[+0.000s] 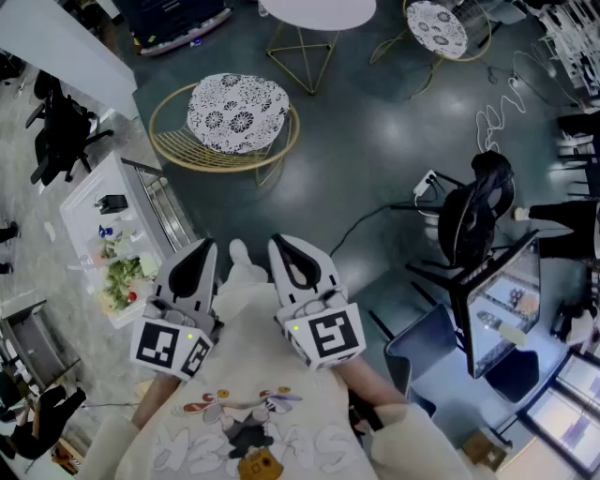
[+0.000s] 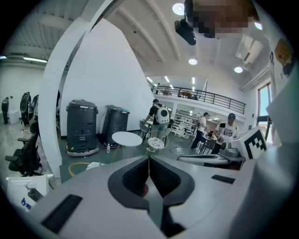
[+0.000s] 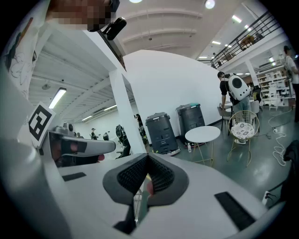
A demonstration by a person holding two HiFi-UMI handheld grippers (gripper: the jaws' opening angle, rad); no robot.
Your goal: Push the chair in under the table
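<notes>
- Two hand-held grippers sit close in front of our chest in the head view, the left gripper (image 1: 202,255) and the right gripper (image 1: 286,253), side by side and pointing ahead.
- Left gripper: its own view shows the jaws pressed together with nothing between them.
- Right gripper: the jaws likewise meet at the tips and carry nothing.
- The round gold wire chair with a black-and-white patterned cushion (image 1: 234,117) stands on the dark floor (image 1: 356,169) ahead of us. It is well apart from both grippers and untouched.
- The round white table on thin gold legs (image 1: 319,11) stands beyond the chair and to its right, at the top edge of the head view. Open floor lies between the two, so the chair is not yet under the table.
- A second chair of the same make (image 1: 436,28) stands to the right of the table. We judge the nearer chair to be the one to move, because it stands clear of the table.
- Step in hand, as we judge it: the approach. No contact is made and the push has not begun.
- Next move, as we judge it: we walk forward, set the closed jaws against the near rim of the wire frame, and push along the line from chair to table.
- Caution: a light frame may swivel or tip if we push off-centre. We place one gripper on each side of the rim's middle and keep the push low.
</notes>
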